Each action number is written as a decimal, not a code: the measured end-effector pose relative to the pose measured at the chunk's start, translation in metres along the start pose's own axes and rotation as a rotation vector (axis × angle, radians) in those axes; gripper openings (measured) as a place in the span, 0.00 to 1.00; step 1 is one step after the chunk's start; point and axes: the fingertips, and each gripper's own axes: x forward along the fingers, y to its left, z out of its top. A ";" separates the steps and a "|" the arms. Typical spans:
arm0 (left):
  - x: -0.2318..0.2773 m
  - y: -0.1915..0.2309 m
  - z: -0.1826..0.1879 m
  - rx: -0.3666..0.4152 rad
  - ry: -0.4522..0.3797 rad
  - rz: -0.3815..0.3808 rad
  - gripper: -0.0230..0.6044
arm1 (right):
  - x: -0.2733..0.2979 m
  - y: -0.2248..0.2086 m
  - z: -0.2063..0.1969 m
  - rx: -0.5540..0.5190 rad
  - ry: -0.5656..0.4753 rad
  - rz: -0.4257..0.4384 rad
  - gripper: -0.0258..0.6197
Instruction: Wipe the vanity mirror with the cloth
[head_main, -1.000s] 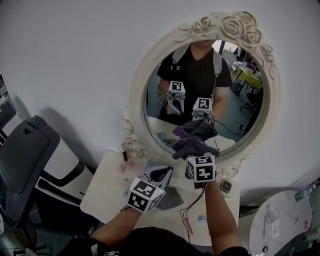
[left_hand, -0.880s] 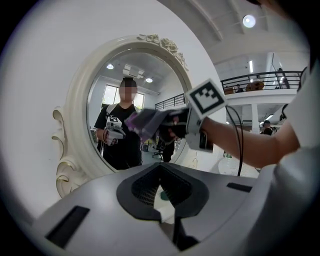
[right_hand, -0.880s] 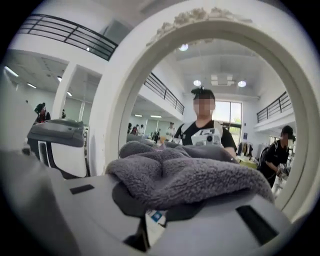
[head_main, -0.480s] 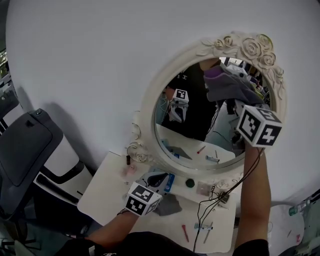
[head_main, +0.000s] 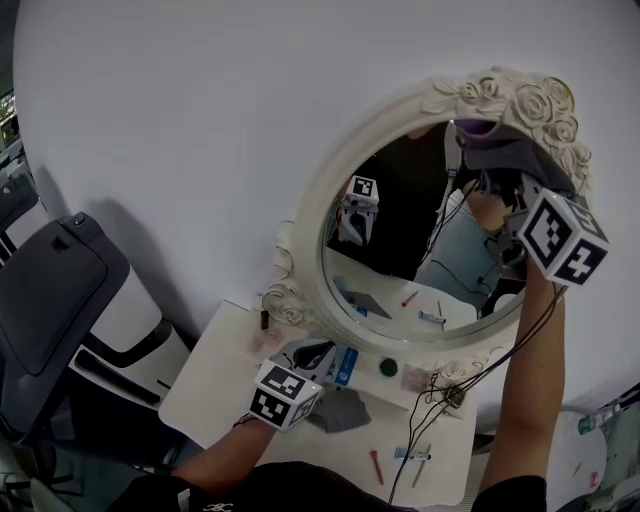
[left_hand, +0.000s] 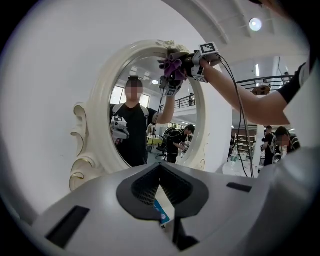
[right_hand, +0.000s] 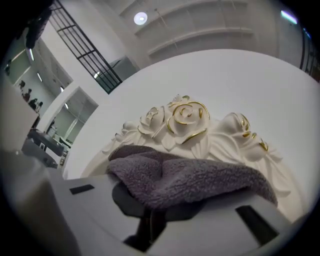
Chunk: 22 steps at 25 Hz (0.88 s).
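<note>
resting low at the left, the left gripper (head_main: 318, 356) sits on the white vanity tabletop (head_main: 215, 375), well apart from the glass. its own view shows the jaws drawn together to a narrow slit, with a sliver of a white-and-blue packet (left_hand: 162, 212) showing there; whether they pinch it i cannot tell. just right of it stands the oval vanity mirror in its cream carved frame (head_main: 312, 225), its long axis leaning up toward the right in the head view. the purple-grey terry cloth (head_main: 497, 157) lies at the very top of the glass, just under the gilt-edged rose crest (right_hand: 182, 117), bunched and apparently pressed to the mirror. the right gripper (head_main: 505, 185) is clamped on that cloth, 1 fold spilling over both jaws in the right gripper view, the arm stretched high. so the right hand alone is at the work, and nearly all of the glass lies below and to the left of the cloth. i judge the coming stroke must run downward along that long axis, or sideways under the crest.
</note>
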 end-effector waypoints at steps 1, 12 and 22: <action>0.002 0.000 -0.002 -0.002 0.008 -0.006 0.04 | 0.000 0.000 -0.002 -0.024 -0.022 -0.021 0.08; 0.032 -0.007 -0.022 -0.024 0.059 -0.069 0.04 | -0.005 0.004 -0.008 0.044 -0.154 0.013 0.08; 0.047 -0.019 -0.021 0.002 0.073 -0.103 0.04 | -0.015 0.018 -0.042 0.147 -0.104 0.091 0.08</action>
